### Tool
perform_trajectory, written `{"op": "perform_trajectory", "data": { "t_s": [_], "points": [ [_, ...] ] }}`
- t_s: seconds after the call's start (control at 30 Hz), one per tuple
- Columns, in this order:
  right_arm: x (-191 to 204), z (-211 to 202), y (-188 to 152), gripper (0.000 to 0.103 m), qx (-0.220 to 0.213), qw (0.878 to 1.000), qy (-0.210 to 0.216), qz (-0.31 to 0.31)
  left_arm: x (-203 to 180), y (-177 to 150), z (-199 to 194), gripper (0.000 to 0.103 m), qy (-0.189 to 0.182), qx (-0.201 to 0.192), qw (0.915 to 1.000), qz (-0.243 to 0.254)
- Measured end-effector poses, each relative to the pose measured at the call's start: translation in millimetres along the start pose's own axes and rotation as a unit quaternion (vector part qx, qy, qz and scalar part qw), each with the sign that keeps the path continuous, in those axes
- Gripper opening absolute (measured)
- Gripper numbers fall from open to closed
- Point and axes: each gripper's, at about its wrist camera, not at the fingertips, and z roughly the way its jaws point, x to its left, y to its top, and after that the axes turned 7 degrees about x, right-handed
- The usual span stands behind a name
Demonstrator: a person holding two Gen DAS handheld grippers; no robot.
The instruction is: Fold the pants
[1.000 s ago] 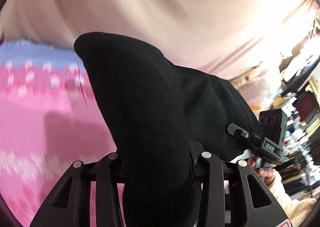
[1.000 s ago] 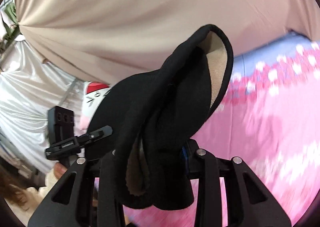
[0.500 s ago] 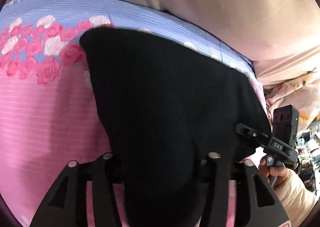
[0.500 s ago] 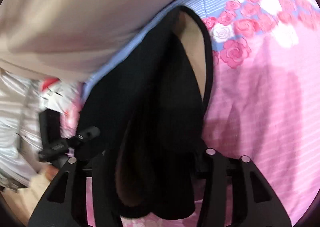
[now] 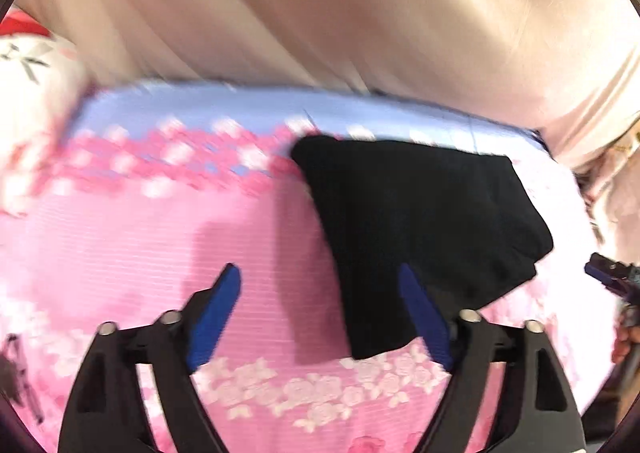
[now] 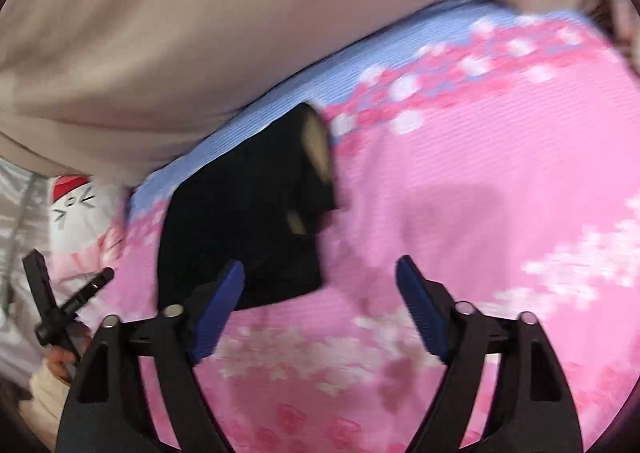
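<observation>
The black pants [image 5: 420, 221] lie folded in a flat bundle on the pink flowered bedsheet [image 5: 140, 229]. My left gripper [image 5: 320, 285] hovers over the sheet, its jaws opening wide; the near corner of the pants lies below the gap by the right blue finger [image 5: 420, 309], with no pad pressing it. In the right wrist view the pants [image 6: 240, 221] show a tan lining at the top edge. My right gripper [image 6: 320, 281] has its jaws opening too, with only sheet between them; its left finger [image 6: 216, 305] overlaps the bundle's lower edge.
A beige curtain [image 5: 340, 13] hangs behind the bed. A white cartoon pillow [image 6: 76, 205] lies at the bed's edge. The other gripper [image 6: 60, 305] and a hand show at the left of the right wrist view. The sheet has a blue band [image 6: 400, 49] at its far side.
Both grippers came down to the bed and opened, letting go of the black pants. The bundle now lies flat on the sheet instead of hanging in the jaws.
</observation>
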Motion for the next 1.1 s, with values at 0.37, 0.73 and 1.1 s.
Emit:
{"op": "perform_trajectory", "data": {
  "t_s": [0.37,0.73,1.1],
  "points": [
    [13.6,77.7,-6.9,0.039,0.017,0.998,0.045,0.041,-11.4,-21.6,95.3,0.085,-0.043,0.112,0.9901,-0.072],
    [7.1,60.0,-62.5,0.025,0.032,0.994,0.066,0.079,-1.3,-14.1,79.1,0.022,-0.121,0.151,0.9803,-0.039],
    [18.9,-26.4,-88.7,0.081,-0.043,0.993,-0.105,0.031,-12.2,-29.4,40.9,0.062,0.026,0.103,0.9941,-0.024]
  ]
}}
